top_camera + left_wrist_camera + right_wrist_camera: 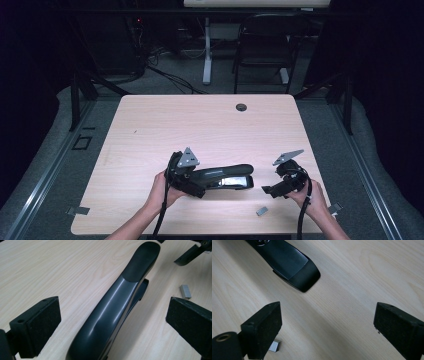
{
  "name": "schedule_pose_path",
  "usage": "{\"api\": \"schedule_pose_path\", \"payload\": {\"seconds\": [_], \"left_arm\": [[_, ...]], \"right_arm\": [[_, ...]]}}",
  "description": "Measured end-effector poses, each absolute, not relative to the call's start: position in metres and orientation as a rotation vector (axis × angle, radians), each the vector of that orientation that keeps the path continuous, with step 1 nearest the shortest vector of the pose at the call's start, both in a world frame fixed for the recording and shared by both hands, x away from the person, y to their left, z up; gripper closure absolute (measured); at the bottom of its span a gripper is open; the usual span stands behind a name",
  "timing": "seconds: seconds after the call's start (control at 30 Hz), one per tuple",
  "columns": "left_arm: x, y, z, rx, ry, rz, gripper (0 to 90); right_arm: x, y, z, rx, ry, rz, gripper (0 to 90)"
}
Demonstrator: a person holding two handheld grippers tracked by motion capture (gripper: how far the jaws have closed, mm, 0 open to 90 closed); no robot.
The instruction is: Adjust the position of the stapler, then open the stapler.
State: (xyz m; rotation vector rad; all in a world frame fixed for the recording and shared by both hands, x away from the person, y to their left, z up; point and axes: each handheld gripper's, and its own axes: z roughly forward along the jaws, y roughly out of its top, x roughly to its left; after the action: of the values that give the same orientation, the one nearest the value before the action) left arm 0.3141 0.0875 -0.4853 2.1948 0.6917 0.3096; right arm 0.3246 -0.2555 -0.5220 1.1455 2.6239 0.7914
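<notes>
1. The left gripper [110, 322] has its jaws wide apart on both sides of the stapler [117, 305]; I think it should close slowly on the rear body, centred, so the stapler does not turn.
2. The right gripper [327, 327], jaws also apart and empty, should stay off the front end.
3. The stapler [222, 177] is black, glossy and long; it lies in the lower centre of the table [200, 125], with the staples [261, 211] lower right of it.

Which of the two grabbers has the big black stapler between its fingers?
The left gripper. Its open fingers sit on either side of the stapler without squeezing it. The right gripper is off past the stapler's tip, with bare table between its fingers.
</notes>
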Motion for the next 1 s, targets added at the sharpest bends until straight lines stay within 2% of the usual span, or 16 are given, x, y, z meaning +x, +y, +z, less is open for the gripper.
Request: {"api": "schedule_pose_path", "payload": {"seconds": [0.27, 0.37, 0.57, 0.67, 0.83, 0.9, 1.0], "left_arm": [[0.303, 0.076, -0.486, 2.184, 0.672, 0.307, 0.0], [0.301, 0.073, -0.488, 2.177, 0.674, 0.309, 0.0], [0.295, 0.065, -0.489, 2.171, 0.659, 0.33, 0.4], [0.292, 0.062, -0.492, 2.166, 0.663, 0.324, 4.4], [0.284, 0.053, -0.496, 2.169, 0.644, 0.338, 9.0], [0.282, 0.048, -0.498, 2.174, 0.631, 0.341, 14.9], [0.28, 0.042, -0.504, 2.183, 0.618, 0.347, 18.2]], "right_arm": [[0.323, -0.248, -0.521, 1.109, 2.642, 0.795, 14.9], [0.322, -0.245, -0.521, 1.117, 2.623, 0.798, 23.7], [0.317, -0.241, -0.52, 1.087, 2.605, 0.848, 33.6], [0.314, -0.235, -0.519, 1.084, 2.581, 0.868, 43.8], [0.312, -0.227, -0.521, 1.05, 2.582, 0.871, 51.1], [0.311, -0.224, -0.523, 1.043, 2.584, 0.871, 55.2], [0.31, -0.221, -0.527, 1.046, 2.587, 0.86, 63.0]]}}
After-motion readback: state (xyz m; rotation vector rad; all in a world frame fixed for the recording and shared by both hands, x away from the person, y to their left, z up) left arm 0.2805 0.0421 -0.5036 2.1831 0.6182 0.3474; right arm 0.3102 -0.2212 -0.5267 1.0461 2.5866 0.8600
